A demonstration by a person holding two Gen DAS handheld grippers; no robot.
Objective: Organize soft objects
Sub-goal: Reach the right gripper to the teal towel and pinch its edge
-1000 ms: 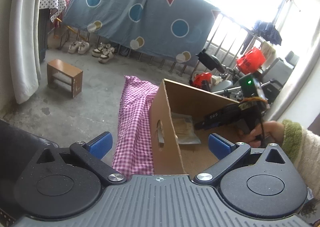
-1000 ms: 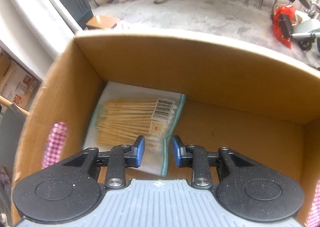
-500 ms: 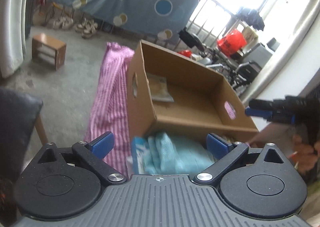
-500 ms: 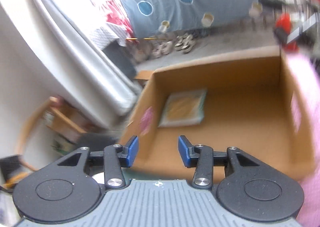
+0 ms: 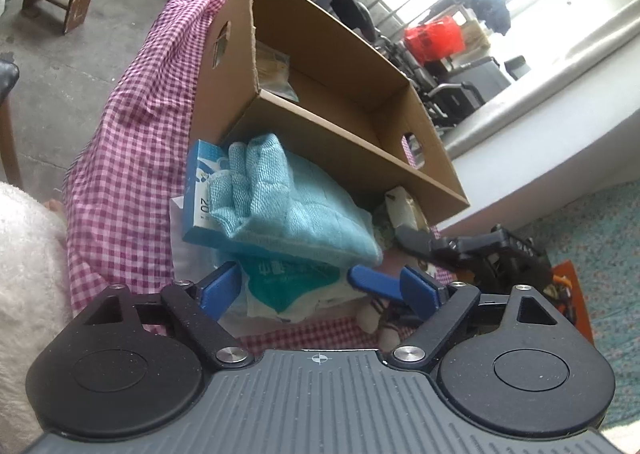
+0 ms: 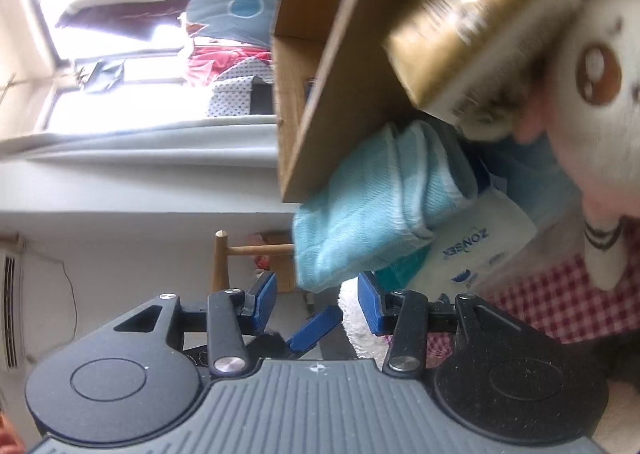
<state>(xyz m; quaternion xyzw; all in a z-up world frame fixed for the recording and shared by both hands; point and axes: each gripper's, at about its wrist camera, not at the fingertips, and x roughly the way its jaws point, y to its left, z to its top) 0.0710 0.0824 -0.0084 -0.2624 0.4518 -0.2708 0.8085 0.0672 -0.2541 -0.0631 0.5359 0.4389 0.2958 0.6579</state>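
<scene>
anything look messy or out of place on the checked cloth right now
Yes. The soft things are heaped outside the cardboard box instead of in it: a folded teal towel lies slanted over a blue packet, with tissue packs underneath. Only a flat packet is inside the box.

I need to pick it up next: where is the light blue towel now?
In the left wrist view the light blue towel lies in the middle, draped over a blue box, just in front of the cardboard box on the checked cloth.
</scene>
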